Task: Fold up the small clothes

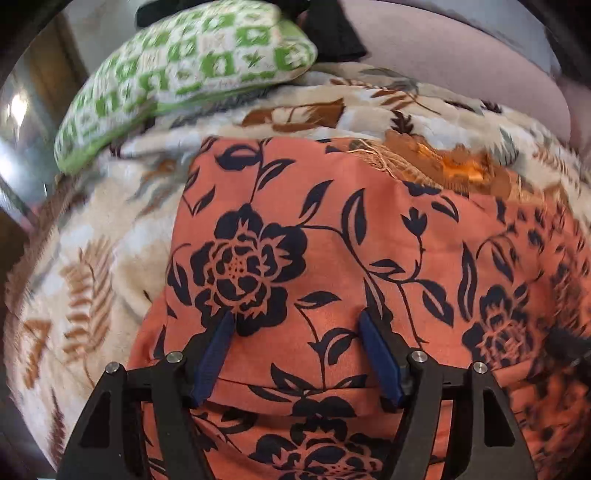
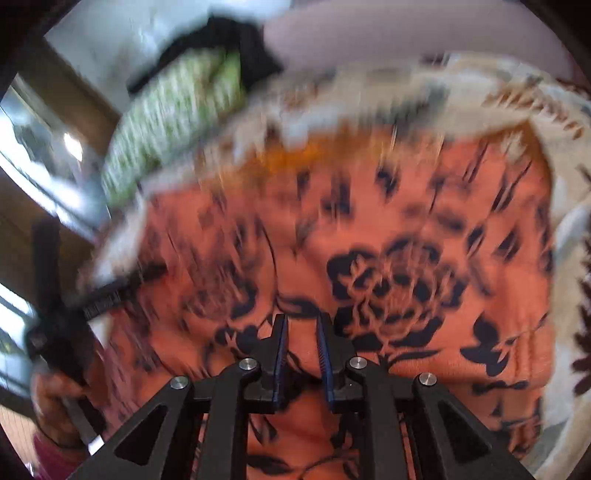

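The orange cloth with big dark blue flowers (image 1: 332,229) lies flat on a fluffy cream blanket with brown leaf shapes (image 1: 85,236). In the left wrist view, the far edge of the cloth runs straight across, and its left edge drops down toward the near side. A fold line crosses the cloth on the near side, between the gripper's arms. Bare blanket shows left of the cloth and beyond its far edge, so there is room there. At the far right corner, a bit of shiny orange and gold trim (image 1: 443,162) peeks out.

A green and white patterned pillow (image 1: 177,70) rests on the far left part of the blanket, well apart from the cloth. Something black (image 1: 336,33) lies behind it. No writing can be read anywhere.

The left gripper (image 1: 297,317) hangs over the cloth with its blue pads wide apart and nothing between them.

The right wrist view is very blurry. The right gripper (image 2: 302,321) is over the cloth too, with only a thin gap between its pads, and nothing is pinched there. On the left side a hand (image 2: 55,402) holds the other black tool.
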Demonstrator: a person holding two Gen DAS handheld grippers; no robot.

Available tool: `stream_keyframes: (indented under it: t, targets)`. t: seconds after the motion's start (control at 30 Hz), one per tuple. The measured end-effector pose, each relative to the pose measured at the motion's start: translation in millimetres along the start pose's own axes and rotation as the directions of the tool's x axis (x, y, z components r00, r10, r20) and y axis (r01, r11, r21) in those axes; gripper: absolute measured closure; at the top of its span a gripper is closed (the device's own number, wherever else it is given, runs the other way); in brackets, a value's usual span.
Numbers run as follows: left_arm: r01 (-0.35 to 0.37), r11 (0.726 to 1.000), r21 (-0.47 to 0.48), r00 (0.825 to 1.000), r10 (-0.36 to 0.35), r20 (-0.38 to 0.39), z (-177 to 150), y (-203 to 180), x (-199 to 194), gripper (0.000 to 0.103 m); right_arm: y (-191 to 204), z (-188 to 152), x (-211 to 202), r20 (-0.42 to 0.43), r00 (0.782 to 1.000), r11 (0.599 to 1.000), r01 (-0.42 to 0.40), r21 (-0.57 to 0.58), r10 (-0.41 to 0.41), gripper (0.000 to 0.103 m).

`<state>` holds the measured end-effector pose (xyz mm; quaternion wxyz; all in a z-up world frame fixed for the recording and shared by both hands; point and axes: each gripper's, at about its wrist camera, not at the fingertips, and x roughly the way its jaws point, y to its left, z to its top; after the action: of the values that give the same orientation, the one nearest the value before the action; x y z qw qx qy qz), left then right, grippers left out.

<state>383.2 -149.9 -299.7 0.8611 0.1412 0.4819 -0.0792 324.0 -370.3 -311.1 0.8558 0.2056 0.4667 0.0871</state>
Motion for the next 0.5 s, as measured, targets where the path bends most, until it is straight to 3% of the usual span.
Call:
stream_keyframes:
  t: [0.07,0.13,0.23,0.3,0.43,0.5]
  targets:
    - [0.007,1.0,0.0,1.0,-0.007,-0.007,0.2,0.2,-5.5,0.031,-3.3,1.6,-6.9,-0.038,0.999,0.999,-0.014,0.039,0.015,0.084]
    - [0.054,0.998,-0.04,0.999,-0.054,0.005,-1.3,6.3,-10.8,0.031,-8.6,0.3,-23.0,0.002,0.999,0.996,-0.034,0.084,0.034,0.084]
    - [0.038,0.999,-0.039,0.999,-0.038,-0.003,-5.6,7.8,-8.0,0.031,-14.7,-4.3,-33.1,0.055,0.998,0.994,0.033,0.106,-0.039,0.084]
    - [0.02,1.0,-0.021,1.0,-0.02,0.003,-7.9,6.4,-4.0,0.026,-25.5,-6.8,-25.8,0.035,0.996,0.985,0.075,0.157,-0.082,0.084]
    - [0.027,0.999,-0.018,1.0,-0.026,0.007,-10.8,8.0,-18.4,0.026,-35.5,-8.5,-35.0,0.037,0.999,0.975,-0.003,0.222,-0.006,0.084]
    - [0.056,0.998,-0.043,0.997,-0.053,0.06,-20.8,14.4,-42.8,0.026,-32.6,-15.5,-54.3,0.093,0.995,0.97,-0.055,0.236,0.034,0.084]
